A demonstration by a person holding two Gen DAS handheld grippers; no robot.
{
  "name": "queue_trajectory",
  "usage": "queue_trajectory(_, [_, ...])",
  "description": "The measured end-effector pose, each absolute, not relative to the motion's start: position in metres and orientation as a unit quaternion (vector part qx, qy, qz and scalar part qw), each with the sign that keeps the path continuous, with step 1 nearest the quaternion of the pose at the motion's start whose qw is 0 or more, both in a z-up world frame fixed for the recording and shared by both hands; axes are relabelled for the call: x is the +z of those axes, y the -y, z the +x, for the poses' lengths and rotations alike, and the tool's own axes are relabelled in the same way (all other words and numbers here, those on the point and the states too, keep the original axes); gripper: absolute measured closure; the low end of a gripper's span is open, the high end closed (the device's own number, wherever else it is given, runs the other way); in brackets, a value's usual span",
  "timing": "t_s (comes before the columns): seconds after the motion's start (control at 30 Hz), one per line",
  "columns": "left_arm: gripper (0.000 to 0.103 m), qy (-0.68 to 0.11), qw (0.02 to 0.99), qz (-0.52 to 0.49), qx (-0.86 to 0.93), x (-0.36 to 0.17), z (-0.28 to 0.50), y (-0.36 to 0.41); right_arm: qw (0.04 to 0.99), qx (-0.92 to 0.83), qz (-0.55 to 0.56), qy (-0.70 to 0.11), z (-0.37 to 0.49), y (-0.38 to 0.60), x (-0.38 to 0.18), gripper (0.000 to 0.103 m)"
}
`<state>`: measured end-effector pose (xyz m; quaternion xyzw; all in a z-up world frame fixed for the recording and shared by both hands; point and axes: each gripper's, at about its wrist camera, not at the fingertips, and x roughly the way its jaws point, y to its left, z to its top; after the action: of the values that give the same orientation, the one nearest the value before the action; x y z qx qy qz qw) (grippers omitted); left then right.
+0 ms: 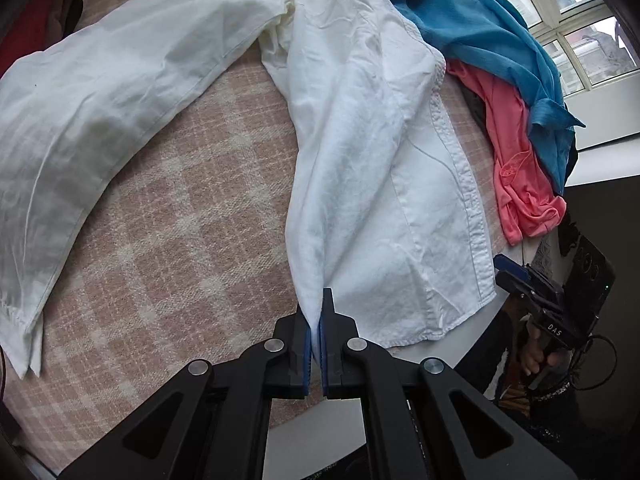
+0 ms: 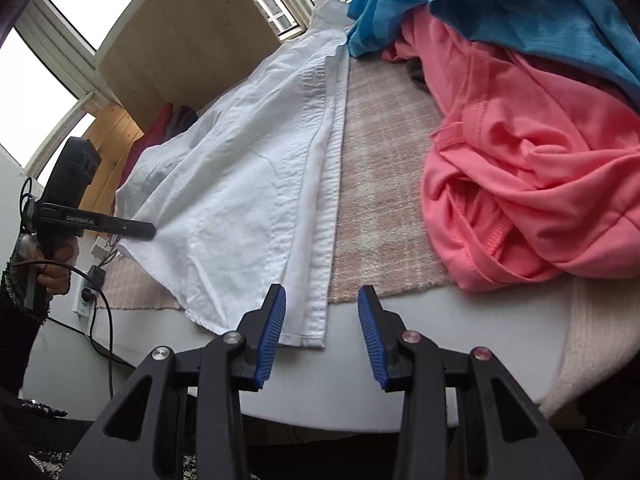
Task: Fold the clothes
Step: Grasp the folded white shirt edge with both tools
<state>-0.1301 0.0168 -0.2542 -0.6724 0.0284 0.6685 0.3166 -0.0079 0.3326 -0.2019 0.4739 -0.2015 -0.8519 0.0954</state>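
Observation:
A white button shirt lies spread on a pink checked cloth, one sleeve stretched to the left. My left gripper is shut on the shirt's lower hem, pinching a fold of fabric between its blue pads. In the right wrist view the same shirt runs away from me, its button placket and hem corner lying by my right gripper, which stands open just off the table's front edge with nothing between its fingers. The left gripper shows there at the shirt's left edge.
A pile of a coral garment and a teal garment sits to the right of the shirt. The white table edge runs along the front. A wooden cabinet and windows stand behind. A person's hand holds the left gripper.

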Motion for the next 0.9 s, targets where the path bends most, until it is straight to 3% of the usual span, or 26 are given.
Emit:
queue_trajectory(0.27, [0.101, -0.029, 0.320, -0.666, 0.674, -0.248, -0.119, -0.026, 0.098, -0.847, 0.508, 0.123, -0.018, -0.300, -0.196, 0.065])
queue_trajectory(0.33, [0.101, -0.027, 0.323, -0.663, 0.675, -0.245, -0.117, -0.027, 0.101, -0.848, 0.510, 0.099, -0.019, -0.293, -0.193, 0.080])
queue_trajectory(0.37, [0.101, -0.027, 0.326, -0.661, 0.675, -0.242, -0.115, -0.028, 0.103, -0.849, 0.508, 0.101, -0.019, -0.299, -0.187, 0.095])
queue_trajectory(0.47, [0.101, -0.025, 0.337, -0.653, 0.678, -0.231, -0.109, -0.030, 0.108, -0.851, 0.504, 0.106, -0.018, -0.316, -0.168, 0.101])
queue_trajectory(0.73, [0.101, 0.014, 0.364, -0.639, 0.678, -0.216, -0.095, -0.033, 0.105, -0.861, 0.479, 0.139, -0.013, -0.368, -0.115, 0.102])
queue_trajectory(0.9, [0.101, 0.014, 0.348, -0.653, 0.673, -0.231, -0.099, -0.025, 0.103, -0.826, 0.533, 0.150, -0.017, -0.351, -0.148, 0.094])
